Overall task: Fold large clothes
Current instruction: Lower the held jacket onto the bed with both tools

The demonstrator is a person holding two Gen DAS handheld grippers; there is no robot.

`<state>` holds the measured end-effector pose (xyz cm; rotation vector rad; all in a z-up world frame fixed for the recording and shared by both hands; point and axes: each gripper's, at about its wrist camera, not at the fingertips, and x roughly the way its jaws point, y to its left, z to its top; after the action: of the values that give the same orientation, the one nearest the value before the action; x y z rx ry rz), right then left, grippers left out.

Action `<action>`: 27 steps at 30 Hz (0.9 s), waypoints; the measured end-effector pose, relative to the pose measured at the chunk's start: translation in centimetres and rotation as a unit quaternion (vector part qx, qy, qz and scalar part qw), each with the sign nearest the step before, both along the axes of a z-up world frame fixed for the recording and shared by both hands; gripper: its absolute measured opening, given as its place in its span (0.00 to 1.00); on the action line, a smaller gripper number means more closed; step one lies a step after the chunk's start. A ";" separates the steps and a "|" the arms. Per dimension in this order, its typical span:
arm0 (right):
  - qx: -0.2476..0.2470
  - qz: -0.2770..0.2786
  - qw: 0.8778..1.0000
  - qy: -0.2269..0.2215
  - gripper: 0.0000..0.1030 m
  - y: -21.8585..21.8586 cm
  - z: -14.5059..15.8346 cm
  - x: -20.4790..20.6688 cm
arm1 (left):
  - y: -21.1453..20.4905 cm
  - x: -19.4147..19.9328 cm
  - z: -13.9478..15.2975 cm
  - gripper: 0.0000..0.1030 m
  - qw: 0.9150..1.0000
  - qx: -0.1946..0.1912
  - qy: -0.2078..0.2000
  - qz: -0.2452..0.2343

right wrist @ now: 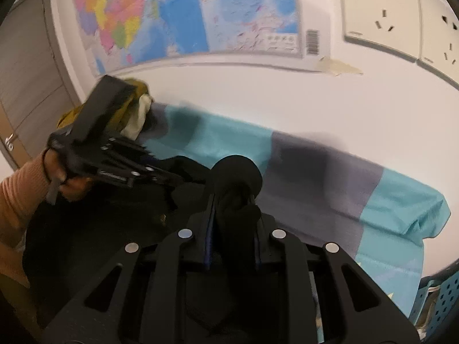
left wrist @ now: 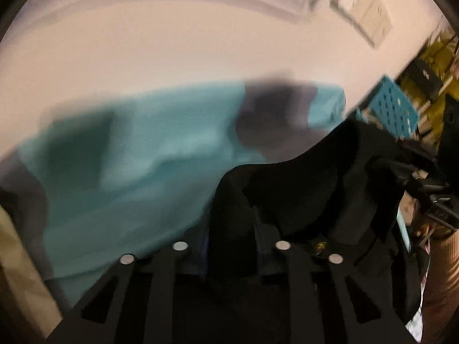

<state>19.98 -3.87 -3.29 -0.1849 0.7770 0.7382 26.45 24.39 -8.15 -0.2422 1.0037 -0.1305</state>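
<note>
Black garment (right wrist: 238, 177) bunched between clamped right gripper (right wrist: 233, 215) fingers; also pinched in left gripper (left wrist: 232, 229), above teal-grey sheet (right wrist: 315, 172). Map (right wrist: 200, 11) lettering unreadable.

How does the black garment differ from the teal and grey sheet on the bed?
The black garment is plain black; the sheet has teal and grey blocks. The garment is bunched and clamped by the left gripper and right gripper; the sheet lies spread, ungripped. Both are soft fabric.

Matt black cloth garment (right wrist: 235, 177); matt black plastic gripper (right wrist: 233, 229); glossy paper map (right wrist: 200, 14).
</note>
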 end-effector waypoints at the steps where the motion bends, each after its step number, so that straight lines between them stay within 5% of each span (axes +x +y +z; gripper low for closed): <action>1: 0.008 -0.001 1.000 -0.017 0.16 0.1 0.9 0.3 | 0.1 0.1 1.2 0.20 1.000 0.008 -0.022 0.010; 4: 0.036 -0.018 0.996 -0.079 0.16 0.1 2.8 1.3 | -0.1 -1.0 5.1 0.20 0.991 0.046 -0.116 0.042; 6: 0.029 -0.035 0.998 -0.053 0.27 -0.1 1.4 3.1 | 0.0 -1.3 5.3 0.21 0.987 0.062 -0.139 0.060; 8: -0.013 -0.049 0.999 0.010 0.33 -0.1 -1.8 5.3 | 0.1 -0.1 3.1 0.25 0.990 0.086 -0.097 0.063; 10: -0.088 -0.098 0.989 0.069 0.61 -0.6 -5.3 6.7 | 0.2 1.4 -1.0 0.29 0.989 0.128 -0.022 0.066; 11: -0.097 -0.112 0.986 0.081 0.63 -1.1 -6.0 6.7 | 0.7 1.7 -2.9 0.35 0.988 0.135 0.010 0.076; 14: -0.017 -0.103 0.986 0.127 0.67 -4.1 -6.1 5.7 | 2.6 0.8 -3.3 0.55 0.992 0.084 0.006 0.089; 16: 0.006 -0.094 0.986 0.139 0.72 -5.3 -5.6 4.7 | 3.6 0.1 -2.6 0.59 0.995 0.054 0.003 0.090; 19: -0.003 -0.071 0.987 0.145 0.80 -6.4 -5.2 2.1 | 4.0 -1.6 -1.3 0.62 0.995 0.055 -0.009 0.084; 27: -0.014 -0.046 0.982 0.184 0.84 -9.1 -5.8 -7.2 | 3.9 -9.1 2.0 0.74 0.996 0.054 -0.061 0.046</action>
<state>12.79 -12.97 -9.08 -0.0355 1.1404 0.6825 17.31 28.28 -6.17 -0.1789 0.8737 -0.0069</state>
